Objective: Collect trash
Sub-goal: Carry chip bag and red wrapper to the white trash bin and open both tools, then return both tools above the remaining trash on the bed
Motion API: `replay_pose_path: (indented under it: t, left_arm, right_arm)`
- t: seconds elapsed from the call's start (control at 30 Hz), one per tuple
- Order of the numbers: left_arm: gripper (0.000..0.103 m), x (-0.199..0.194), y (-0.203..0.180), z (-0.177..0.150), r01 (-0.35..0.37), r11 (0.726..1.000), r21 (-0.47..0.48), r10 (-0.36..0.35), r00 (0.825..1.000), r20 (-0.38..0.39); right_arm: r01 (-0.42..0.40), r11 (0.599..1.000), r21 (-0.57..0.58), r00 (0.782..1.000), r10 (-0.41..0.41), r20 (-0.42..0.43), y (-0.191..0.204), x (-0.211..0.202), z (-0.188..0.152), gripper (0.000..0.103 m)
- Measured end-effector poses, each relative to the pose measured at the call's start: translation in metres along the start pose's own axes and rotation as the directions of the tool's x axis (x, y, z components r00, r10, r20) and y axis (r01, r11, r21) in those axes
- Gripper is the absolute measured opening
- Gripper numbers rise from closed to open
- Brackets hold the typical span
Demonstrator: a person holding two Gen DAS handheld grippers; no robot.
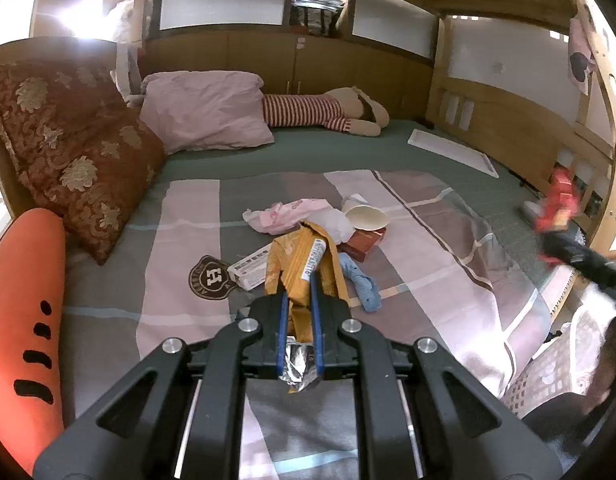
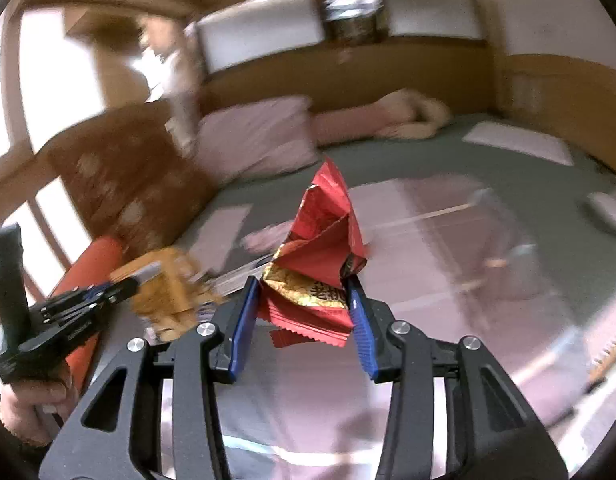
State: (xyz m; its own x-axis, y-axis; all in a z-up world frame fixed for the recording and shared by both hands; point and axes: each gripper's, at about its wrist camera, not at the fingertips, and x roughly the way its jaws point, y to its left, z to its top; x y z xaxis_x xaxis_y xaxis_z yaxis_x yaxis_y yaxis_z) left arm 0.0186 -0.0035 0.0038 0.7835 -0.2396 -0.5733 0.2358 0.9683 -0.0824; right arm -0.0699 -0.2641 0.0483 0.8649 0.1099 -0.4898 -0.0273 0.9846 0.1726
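My left hand-held gripper [image 1: 300, 300] is clenched on a crumpled yellow-orange wrapper [image 1: 304, 264], its blue pads pinching the foil so that a silver end sticks out behind them and the printed end stands up in front. My right hand-held gripper [image 2: 304, 292] grasps a red snack bag [image 2: 328, 240], the pads pressed against its folded lower part while its pointed top rises between them; that view is blurred. From the left wrist camera the red bag shows as a smear at the right edge, above the side of the bed [image 1: 236, 160].

More trash lies on the striped quilt [image 1: 428, 240] just beyond my left fingers: a pink and white plastic bag [image 1: 284, 216], a tipped paper cup [image 1: 366, 218] beside it, a small brown-red box [image 1: 362, 242] touching the cup, a white printed carton [image 1: 248, 270] partly hidden by my wrapper, and a light blue scrap [image 1: 362, 280].

At the head of the bed sit a patterned red cushion [image 1: 68, 152], a pink pillow [image 1: 208, 116] and a plush toy in a striped top [image 1: 328, 112]. An orange carrot-shaped pillow [image 1: 24, 300] lies along the left edge, and a flat white board [image 1: 452, 152] lies near the right side. A perforated basket [image 1: 548, 372] stands at the lower right, beside the bed.
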Motion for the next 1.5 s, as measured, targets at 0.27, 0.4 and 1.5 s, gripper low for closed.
replay_pose_path:
  t: [0.27,0.4,1.5]
  left_arm:
    - [0.011,0.003,-0.019,0.001,0.043,0.998,0.039,-0.043,0.999,0.009]
    - [0.011,0.008,-0.053,0.001,0.118,0.990,0.080,-0.117,0.993,-0.024]
    - [0.096,-0.027,-0.110,0.034,0.157,0.978,0.134,-0.160,0.987,0.010]
  right_arm:
    - [0.332,0.936,0.116,0.943,-0.327,-0.059,-0.148,-0.093,-0.055,0.047]
    - [0.449,0.879,0.162,0.890,-0.423,-0.171,-0.203,-0.104,-0.105,0.065]
    - [0.143,0.987,0.074,0.987,-0.148,0.068,-0.074,-0.078,0.000,0.089]
